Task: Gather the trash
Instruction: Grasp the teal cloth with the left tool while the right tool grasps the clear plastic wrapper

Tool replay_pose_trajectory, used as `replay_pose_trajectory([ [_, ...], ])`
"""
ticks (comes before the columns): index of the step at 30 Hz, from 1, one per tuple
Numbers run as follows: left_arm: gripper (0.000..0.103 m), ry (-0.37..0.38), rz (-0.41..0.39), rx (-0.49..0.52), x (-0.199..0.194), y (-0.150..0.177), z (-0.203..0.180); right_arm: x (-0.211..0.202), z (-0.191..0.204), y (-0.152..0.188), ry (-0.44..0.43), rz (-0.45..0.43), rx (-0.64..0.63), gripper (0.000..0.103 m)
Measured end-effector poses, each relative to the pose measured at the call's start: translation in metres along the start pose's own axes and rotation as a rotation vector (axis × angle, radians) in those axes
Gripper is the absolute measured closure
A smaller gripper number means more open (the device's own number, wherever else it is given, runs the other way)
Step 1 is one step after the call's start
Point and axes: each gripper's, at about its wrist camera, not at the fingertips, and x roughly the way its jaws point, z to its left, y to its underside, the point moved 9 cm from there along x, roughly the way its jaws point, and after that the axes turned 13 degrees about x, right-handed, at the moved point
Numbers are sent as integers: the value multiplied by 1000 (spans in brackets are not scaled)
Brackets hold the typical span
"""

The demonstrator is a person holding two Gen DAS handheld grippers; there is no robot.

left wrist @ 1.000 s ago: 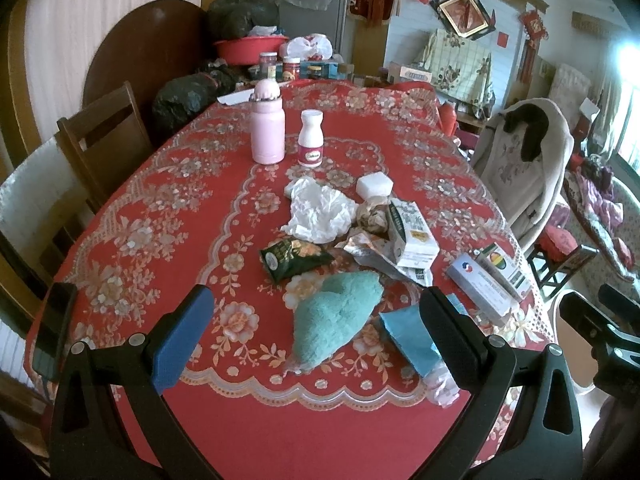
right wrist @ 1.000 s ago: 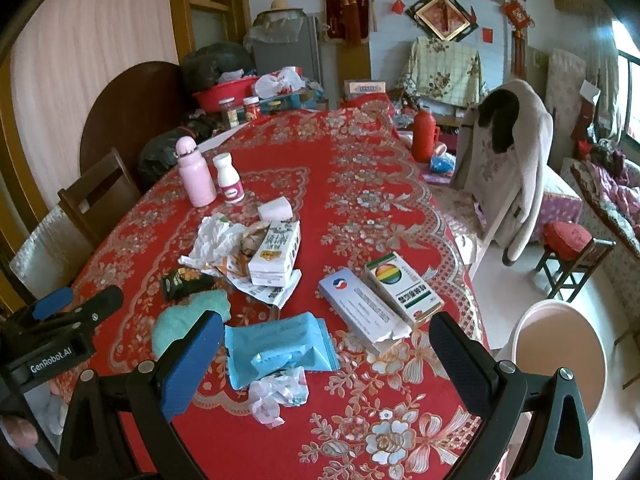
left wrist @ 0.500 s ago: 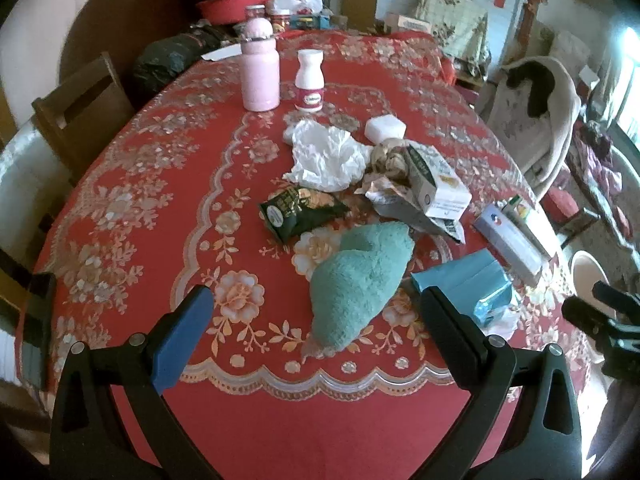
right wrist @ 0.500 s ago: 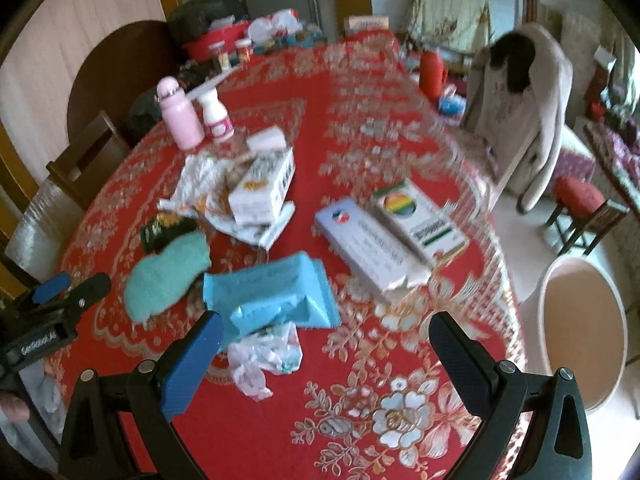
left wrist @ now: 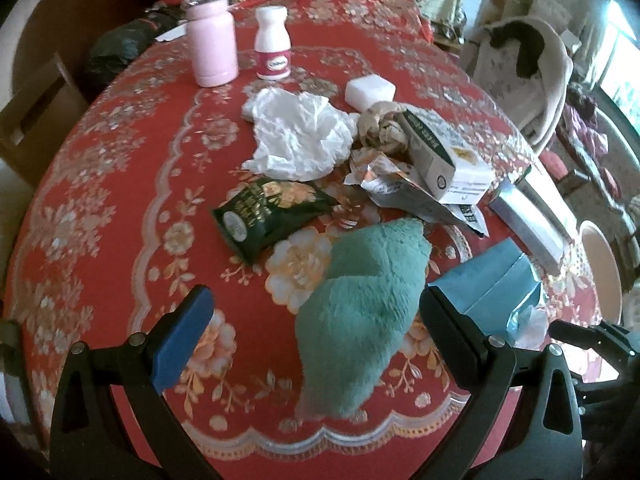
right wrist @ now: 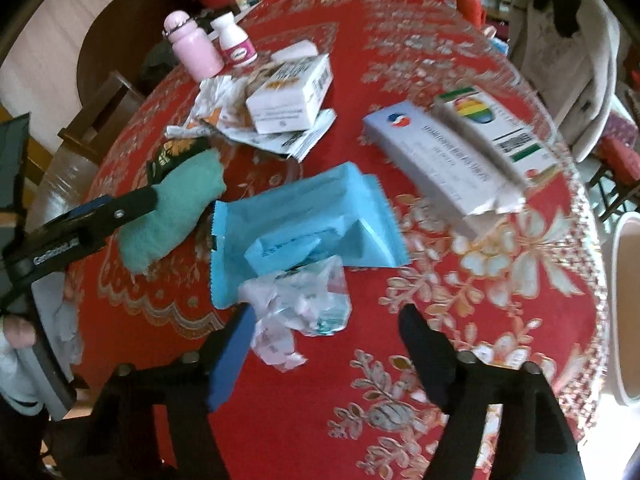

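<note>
My left gripper (left wrist: 314, 330) is open and low over the red-clothed table (left wrist: 120, 200), its fingers on either side of a teal fluffy cloth (left wrist: 360, 312). Beyond the cloth lie a dark snack packet (left wrist: 272, 212), crumpled white tissue (left wrist: 300, 136) and a white carton (left wrist: 444, 156) on torn wrappers. My right gripper (right wrist: 330, 356) hangs over a crumpled clear plastic wrapper (right wrist: 300, 304), which lies between the closing jaws, close to the blue left pad (right wrist: 232, 356). Neither pad presses on it. A blue wipes pack (right wrist: 304, 220) lies just behind the wrapper.
A pink flask (left wrist: 212, 44), a white bottle (left wrist: 274, 44) and a white block (left wrist: 370, 90) stand further back. Two long boxes (right wrist: 440, 160) lie at the right of the table. A pale bin (right wrist: 624, 320) stands on the floor past the right edge. Chairs surround the table.
Both grippers have come down towards the table and tilted more steeply. The left one now straddles the teal cloth. The right jaws have narrowed over the crumpled wrapper.
</note>
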Motion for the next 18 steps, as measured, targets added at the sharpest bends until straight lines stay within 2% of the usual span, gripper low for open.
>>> replay_pose_trajectory([
  [3, 5, 36, 27, 17, 12, -1, -4, 9, 4, 2, 11, 19, -20, 48],
  [4, 15, 75, 43, 20, 17, -1, -8, 8, 5, 1, 14, 8, -28, 52],
  [5, 26, 117, 52, 21, 21, 0, -12, 8, 5, 1, 10, 14, -29, 61],
  [6, 33, 149, 56, 20, 24, 1, -15, 8, 4, 0, 6, 13, -27, 63],
  [7, 50, 221, 61, 11, 25, 2, -21, 7, 3, 0, 3, 18, -24, 69],
  [8, 55, 257, 61, 4, 24, 1, -23, 5, 2, 0, -8, 22, -17, 77],
  [10, 61, 254, 63, 22, 22, 1, -25, 1, -2, -1, -8, 19, -14, 80],
  [11, 65, 255, 67, 40, 19, 1, -26, -3, -4, -1, -7, 16, -14, 85],
  [18, 67, 235, 40, 76, -16, -7, -25, -37, -31, -9, -19, -55, 58, 86],
])
